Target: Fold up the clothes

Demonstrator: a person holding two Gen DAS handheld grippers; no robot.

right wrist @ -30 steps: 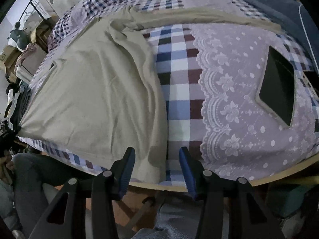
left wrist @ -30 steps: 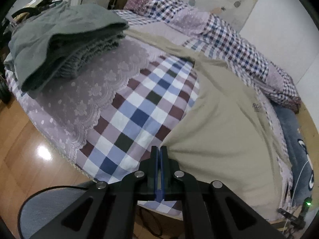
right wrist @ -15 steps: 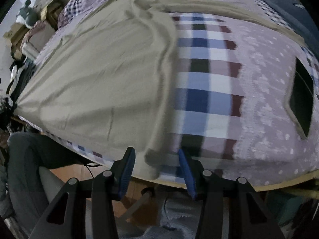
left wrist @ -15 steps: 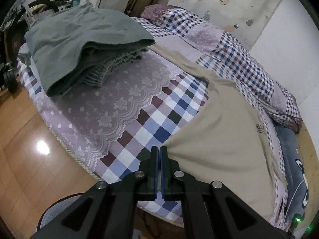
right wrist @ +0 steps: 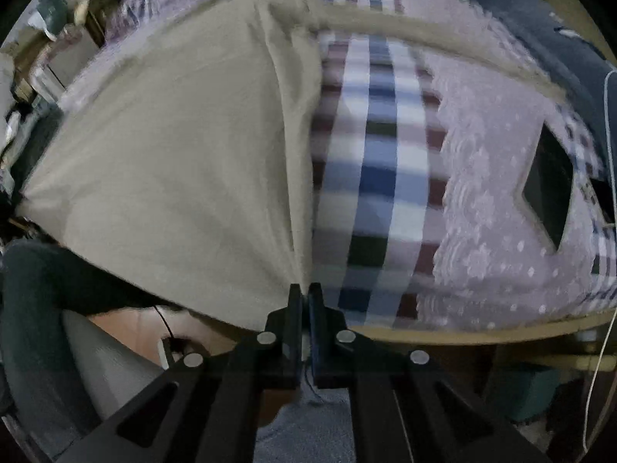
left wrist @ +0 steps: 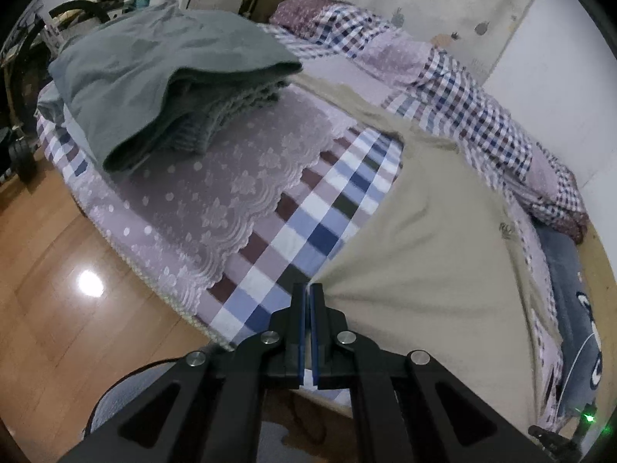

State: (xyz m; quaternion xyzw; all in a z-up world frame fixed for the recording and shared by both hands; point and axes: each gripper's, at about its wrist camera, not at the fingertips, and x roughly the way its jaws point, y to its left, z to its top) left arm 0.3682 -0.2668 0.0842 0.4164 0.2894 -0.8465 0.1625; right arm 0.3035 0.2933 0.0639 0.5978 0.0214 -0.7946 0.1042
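Note:
A beige garment lies spread over the checked bedspread, its near hem at the bed's front edge. My left gripper is shut on the garment's near left corner, and the cloth fans out from the blue pads. In the right wrist view the same beige garment fills the left half, pulled taut in folds toward my right gripper, which is shut on its near right corner. This view is blurred by motion.
A stack of folded grey clothes sits at the bed's far left on a lilac lace cover. A dark flat tablet lies on the lace at right. Wooden floor lies below the bed edge. A checked quilt is bunched along the wall.
My right gripper, open around the garment's near corner before, has closed on it and the cloth now pulls taut. My left gripper stays shut on its corner and has drawn back slightly.

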